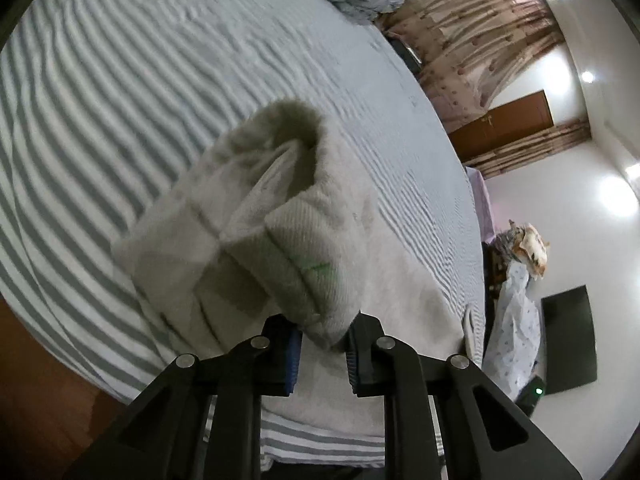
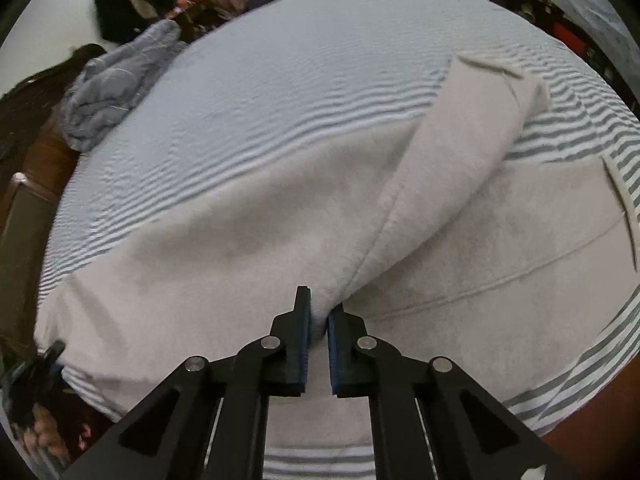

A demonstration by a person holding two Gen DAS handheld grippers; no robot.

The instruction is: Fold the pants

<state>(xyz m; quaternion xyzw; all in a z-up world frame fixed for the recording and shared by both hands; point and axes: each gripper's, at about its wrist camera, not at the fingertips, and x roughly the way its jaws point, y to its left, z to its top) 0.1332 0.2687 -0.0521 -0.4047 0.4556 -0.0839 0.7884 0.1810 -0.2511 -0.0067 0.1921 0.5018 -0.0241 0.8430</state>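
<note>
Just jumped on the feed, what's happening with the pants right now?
A person is folding light grey pants on a striped bed with two handheld grippers. The left gripper has its jaws pinched on a bunched, lifted end of the fabric. The right gripper grips a raised fold at a seam, while the rest lies flat.

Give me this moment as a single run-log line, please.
task: fold pants | left gripper: shut on pants, lifted | right gripper: shut on pants | surface: striped bed
</note>
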